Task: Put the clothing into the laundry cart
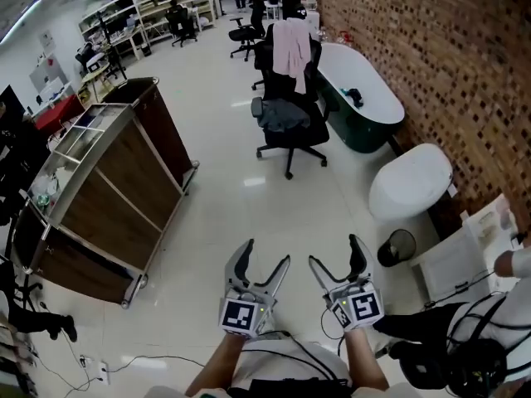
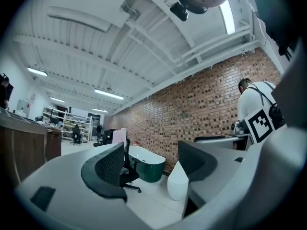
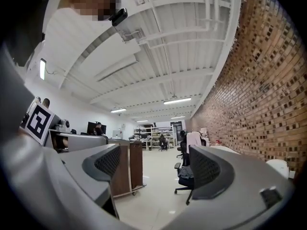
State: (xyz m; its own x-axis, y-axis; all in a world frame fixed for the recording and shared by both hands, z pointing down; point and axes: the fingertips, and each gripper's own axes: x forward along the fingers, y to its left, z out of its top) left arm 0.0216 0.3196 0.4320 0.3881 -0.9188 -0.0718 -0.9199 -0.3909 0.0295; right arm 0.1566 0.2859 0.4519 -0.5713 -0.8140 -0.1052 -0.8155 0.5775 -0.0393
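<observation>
**Clothing:** we count two pieces. One pink garment (image 1: 292, 52) hangs over the backrest of the office chair (image 1: 311, 131), and one grey garment (image 1: 282, 114) lies on its seat. Both are well apart from us.

**Laundry cart (image 1: 116, 197):** one, left of the chair.

**Grippers:** two. The left gripper (image 1: 265, 255) and right gripper (image 1: 335, 251) have their jaws spread with nothing between them.

**Step, as we judge it:** approach the chair. We should pinch a thick fold at the backrest top so the piece lifts clear.

We have the laundry cart (image 1: 124, 197) on our left, standing on the floor (image 1: 224, 139). Ahead at centre sits an office chair (image 1: 294, 139), one piece of clothing (image 1: 292, 52) draped over its back, another garment (image 1: 280, 114) on its seat. Right of the chair, a bathtub (image 1: 358, 135) lies along the brick wall (image 1: 431, 48); shelves (image 1: 162, 7) stand far behind.
</observation>
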